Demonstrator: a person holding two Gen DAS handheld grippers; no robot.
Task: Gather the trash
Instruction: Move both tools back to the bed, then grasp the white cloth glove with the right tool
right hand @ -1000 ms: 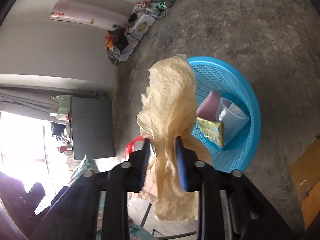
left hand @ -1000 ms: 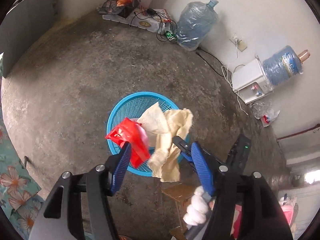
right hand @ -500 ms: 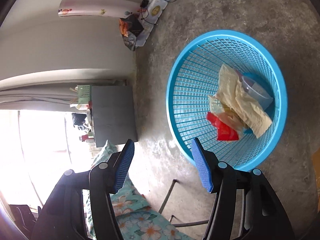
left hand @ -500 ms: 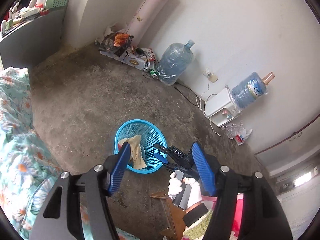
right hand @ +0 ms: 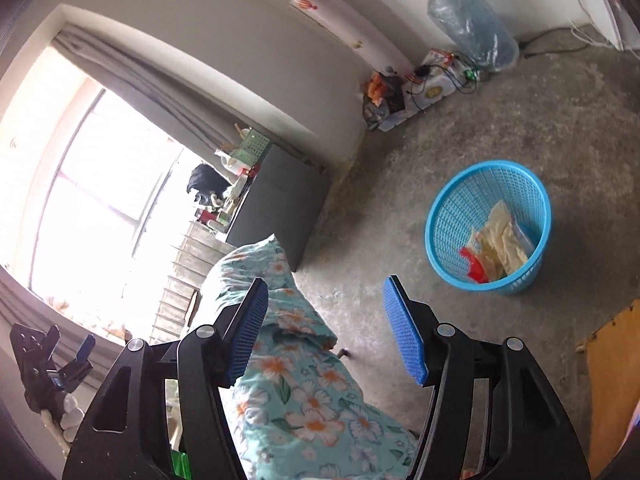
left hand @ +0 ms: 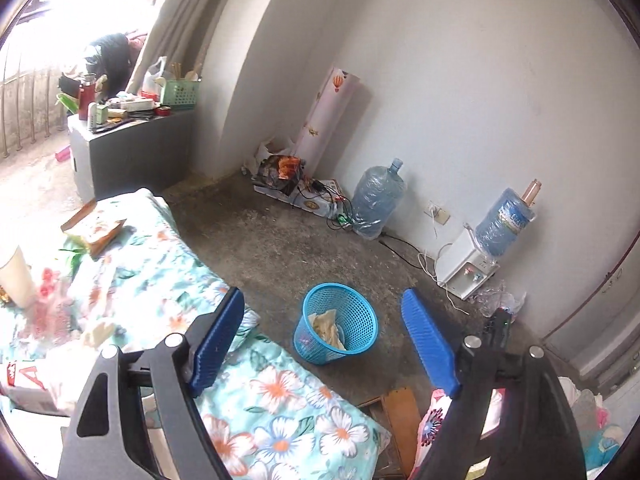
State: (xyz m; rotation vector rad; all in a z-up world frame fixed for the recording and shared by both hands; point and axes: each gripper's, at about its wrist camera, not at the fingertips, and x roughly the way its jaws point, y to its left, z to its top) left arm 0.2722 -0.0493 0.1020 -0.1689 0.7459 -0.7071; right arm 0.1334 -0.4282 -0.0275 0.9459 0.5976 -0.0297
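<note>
A blue mesh basket stands on the concrete floor. Inside lie a crumpled yellowish bag and a red wrapper. My left gripper is open and empty, raised over the bed edge, well back from the basket. My right gripper is open and empty, also high above the bed edge, with the basket to its upper right. On the bed lie a snack packet, a white cup and some blurred wrappers.
A floral bedsheet fills the lower left. A grey cabinet holds clutter. Water bottles, a dispenser, cables and boxes line the far wall. A wooden board lies on the floor near me.
Both grippers let go of their trash, the red wrapper and the yellowish bag, into the basket. Both then pulled up and back from the basket toward the bed.
</note>
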